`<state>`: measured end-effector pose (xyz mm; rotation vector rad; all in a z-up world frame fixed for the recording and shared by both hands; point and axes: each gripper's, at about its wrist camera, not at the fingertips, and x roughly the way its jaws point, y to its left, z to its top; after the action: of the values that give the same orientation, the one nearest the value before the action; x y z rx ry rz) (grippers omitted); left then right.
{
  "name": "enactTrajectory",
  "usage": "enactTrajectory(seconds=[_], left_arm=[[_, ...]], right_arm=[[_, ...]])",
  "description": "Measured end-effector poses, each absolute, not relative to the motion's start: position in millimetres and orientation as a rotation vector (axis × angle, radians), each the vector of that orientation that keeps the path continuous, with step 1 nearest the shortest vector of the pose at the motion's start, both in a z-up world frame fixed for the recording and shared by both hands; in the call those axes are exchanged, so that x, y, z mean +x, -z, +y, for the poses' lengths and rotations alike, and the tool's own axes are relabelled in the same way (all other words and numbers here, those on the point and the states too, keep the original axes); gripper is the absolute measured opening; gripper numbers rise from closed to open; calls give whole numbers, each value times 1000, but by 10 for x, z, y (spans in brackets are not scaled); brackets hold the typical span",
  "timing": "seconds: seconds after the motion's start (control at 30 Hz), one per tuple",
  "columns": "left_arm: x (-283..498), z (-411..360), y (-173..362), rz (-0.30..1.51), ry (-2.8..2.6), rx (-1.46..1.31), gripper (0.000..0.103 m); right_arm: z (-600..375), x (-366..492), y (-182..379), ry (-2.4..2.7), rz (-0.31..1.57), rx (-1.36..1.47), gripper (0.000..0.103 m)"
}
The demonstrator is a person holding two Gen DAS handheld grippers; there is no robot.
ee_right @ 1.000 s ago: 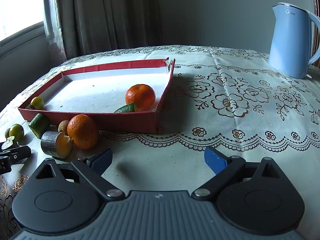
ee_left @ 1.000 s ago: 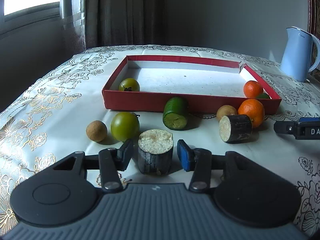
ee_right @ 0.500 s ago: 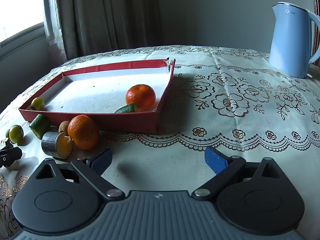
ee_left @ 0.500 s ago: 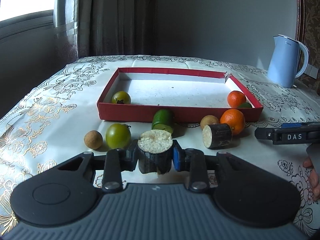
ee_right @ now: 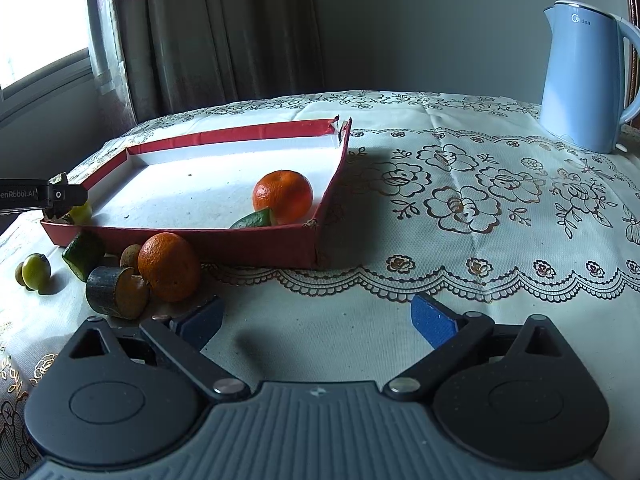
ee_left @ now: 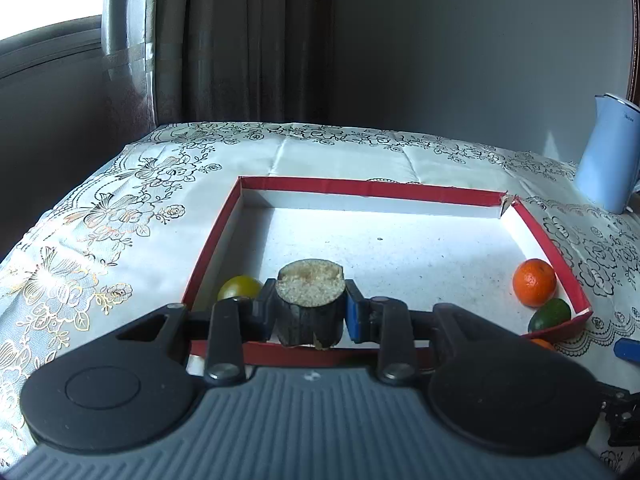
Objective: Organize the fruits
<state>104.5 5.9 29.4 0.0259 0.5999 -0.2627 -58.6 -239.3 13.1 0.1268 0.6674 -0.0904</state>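
Note:
My left gripper [ee_left: 310, 312] is shut on a dark sugarcane stub [ee_left: 311, 305] with a pale cut top, held above the near edge of the red tray [ee_left: 372, 189]. The tray holds a green tomato [ee_left: 239, 287], an orange [ee_left: 534, 282] and a dark green fruit [ee_left: 549, 315]. My right gripper [ee_right: 316, 318] is open and empty, low over the tablecloth in front of the tray's [ee_right: 224, 240] right corner. Outside the tray lie an orange [ee_right: 169, 266], a second sugarcane stub [ee_right: 116, 293], a cucumber piece [ee_right: 83, 254], a longan [ee_right: 130, 255] and a green tomato [ee_right: 36, 271]. The left gripper shows at the far left in the right wrist view [ee_right: 60, 196].
A light blue kettle [ee_right: 582, 76] stands at the back right of the table, also in the left wrist view [ee_left: 610, 156]. The floral tablecloth [ee_right: 480, 200] covers the table. Curtains and a window are behind, at the left.
My left gripper has lifted the sugarcane stub off the table and carried it forward over the tray's near edge. The right gripper has stayed in place, open.

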Motion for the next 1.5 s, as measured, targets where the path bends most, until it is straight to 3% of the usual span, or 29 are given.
enactTrajectory(seconds=[0.2, 0.4, 0.53, 0.83, 1.2, 1.5], left_arm=[[1111, 29, -183, 606, 264, 21, 32], [887, 116, -258, 565, 265, -1, 47], [550, 301, -328, 518, 264, -23, 67], [-134, 681, -233, 489, 240, -40, 77], [-263, 694, -9, 481, 196, 12, 93], [-212, 718, 16, 524, 191, -7, 95]], right_arm=[[-2389, -579, -130, 87, 670, 124, 103], [-2380, -582, -133, 87, 671, 123, 103], [-2386, -586, -134, 85, 670, 127, 103], [-2480, -641, -153, 59, 627, 198, 103], [-2306, -711, -241, 31, 531, 129, 103], [-1747, -774, -306, -102, 530, 20, 102]])
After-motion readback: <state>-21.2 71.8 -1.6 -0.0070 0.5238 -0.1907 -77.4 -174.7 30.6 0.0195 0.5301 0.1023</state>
